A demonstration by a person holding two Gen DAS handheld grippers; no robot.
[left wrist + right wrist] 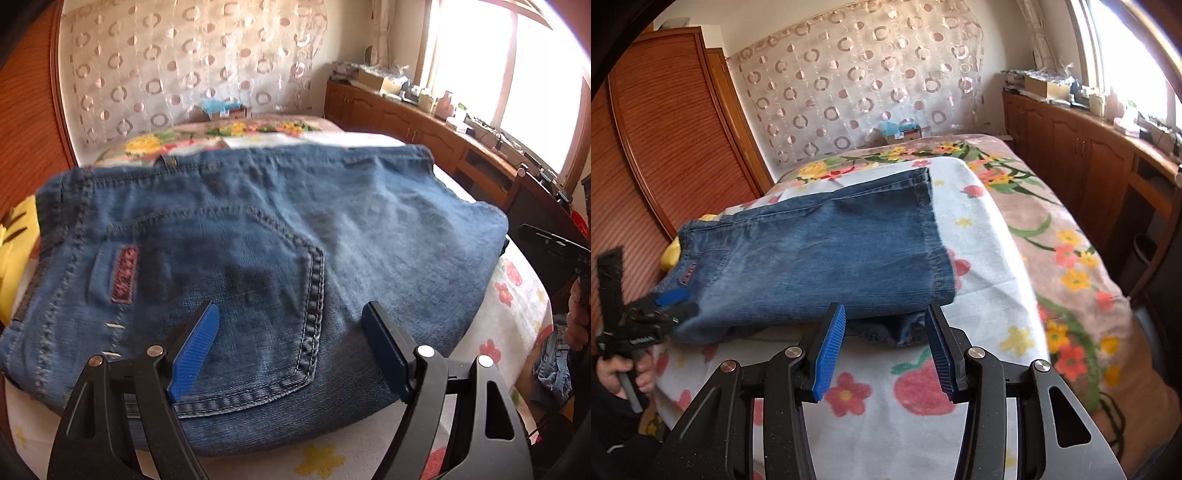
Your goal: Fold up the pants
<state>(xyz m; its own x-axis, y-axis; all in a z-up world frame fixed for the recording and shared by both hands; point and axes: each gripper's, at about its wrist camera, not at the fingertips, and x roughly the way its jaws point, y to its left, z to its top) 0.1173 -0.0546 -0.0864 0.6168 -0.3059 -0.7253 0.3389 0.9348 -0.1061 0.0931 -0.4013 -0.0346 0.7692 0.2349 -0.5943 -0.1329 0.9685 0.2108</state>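
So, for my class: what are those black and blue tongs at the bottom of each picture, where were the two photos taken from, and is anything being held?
They are tools, not robot arms: a person carries one hand-held gripper in each hand, each with a camera looking along its blue fingers. One picture comes from the left hand-held gripper, the other from the right hand-held gripper. Folded jeans lie on a flowered sheet on a bed. Both stand open over the denim's near edge; neither holds anything.

Floral bedspread [1067,258], circle-patterned curtain [864,74], wooden wardrobe [665,129], sunlit window [480,62]
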